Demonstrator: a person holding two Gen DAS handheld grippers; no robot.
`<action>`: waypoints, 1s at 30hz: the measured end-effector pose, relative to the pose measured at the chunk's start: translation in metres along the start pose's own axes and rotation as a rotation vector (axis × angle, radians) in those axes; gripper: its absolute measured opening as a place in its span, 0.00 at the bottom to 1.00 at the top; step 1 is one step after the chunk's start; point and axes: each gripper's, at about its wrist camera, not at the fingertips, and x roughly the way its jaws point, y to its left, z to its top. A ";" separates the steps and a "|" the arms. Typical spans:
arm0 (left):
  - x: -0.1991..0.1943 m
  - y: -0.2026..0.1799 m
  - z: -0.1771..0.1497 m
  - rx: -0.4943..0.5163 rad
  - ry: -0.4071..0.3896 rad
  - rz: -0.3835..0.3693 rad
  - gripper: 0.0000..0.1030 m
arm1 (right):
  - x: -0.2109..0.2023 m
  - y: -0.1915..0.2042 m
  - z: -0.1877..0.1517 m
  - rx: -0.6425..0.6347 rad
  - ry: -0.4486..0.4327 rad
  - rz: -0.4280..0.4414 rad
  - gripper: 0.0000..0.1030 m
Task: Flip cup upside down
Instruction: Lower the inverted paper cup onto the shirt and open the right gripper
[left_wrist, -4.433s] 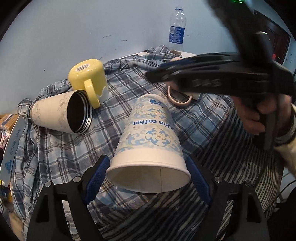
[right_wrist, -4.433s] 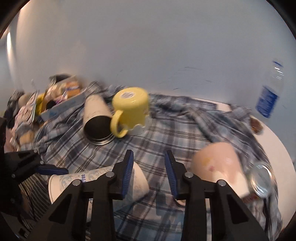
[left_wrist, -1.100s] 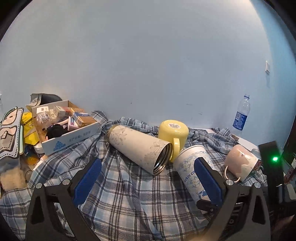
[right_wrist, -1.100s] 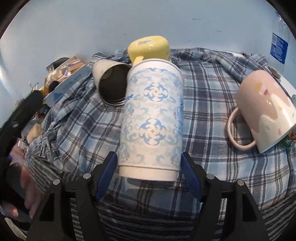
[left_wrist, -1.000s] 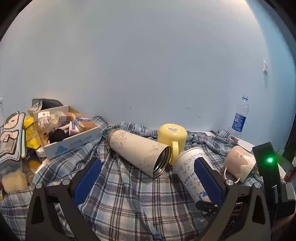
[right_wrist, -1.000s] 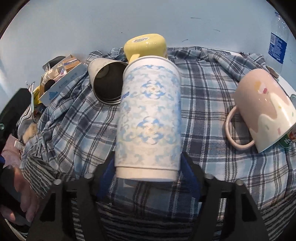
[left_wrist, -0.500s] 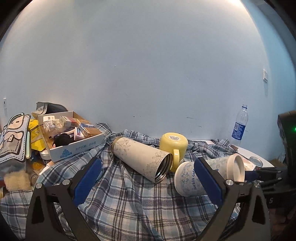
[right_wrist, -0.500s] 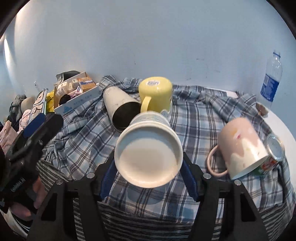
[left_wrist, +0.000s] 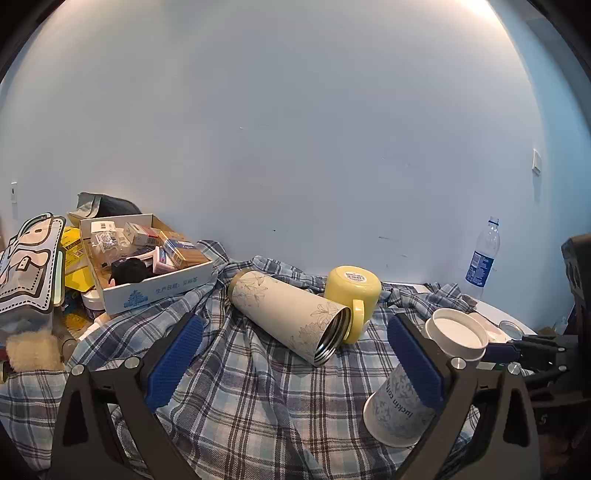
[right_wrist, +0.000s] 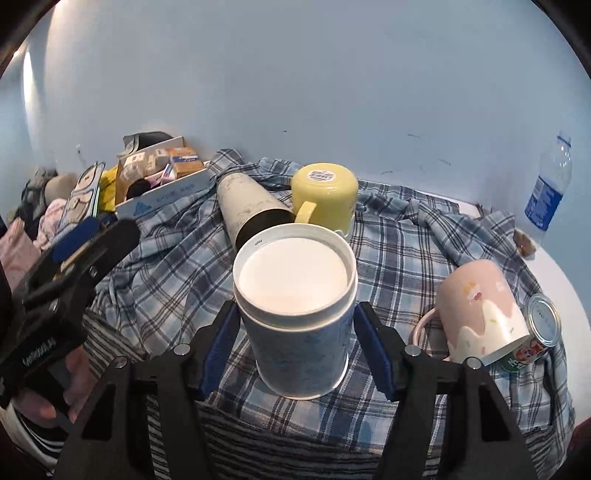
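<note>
The paper coffee cup (right_wrist: 299, 314), white with blue patterns, is upside down with its white base up and its rim low over the plaid cloth (right_wrist: 406, 236); I cannot tell if it touches. My right gripper (right_wrist: 297, 354) is shut on the cup's sides. In the left wrist view the cup (left_wrist: 402, 402) is at the lower right, tilted, partly behind my right finger (left_wrist: 413, 360). My left gripper (left_wrist: 295, 363) is open and empty, held above the cloth left of the cup.
A cream steel tumbler (left_wrist: 291, 314) lies on its side beside an upside-down yellow mug (left_wrist: 352, 295). A pink mug (right_wrist: 480, 314) and a tin can (right_wrist: 535, 339) lie at the right. A box of small packs (left_wrist: 144, 258) stands at the left, a water bottle (left_wrist: 482, 258) by the wall.
My right gripper has turned the cup from lying along my view to base up and lowered it toward the cloth. My left gripper let go of it earlier and stays back, open.
</note>
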 end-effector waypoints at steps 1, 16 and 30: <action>0.000 0.000 0.000 -0.002 0.000 0.000 0.99 | -0.001 0.002 -0.002 -0.009 -0.004 -0.003 0.61; -0.003 -0.016 -0.003 0.081 -0.014 -0.038 0.99 | -0.014 -0.016 -0.022 -0.008 -0.035 -0.097 0.77; -0.071 -0.043 0.034 0.114 -0.192 -0.026 0.99 | -0.087 -0.008 -0.012 -0.026 -0.281 -0.189 0.98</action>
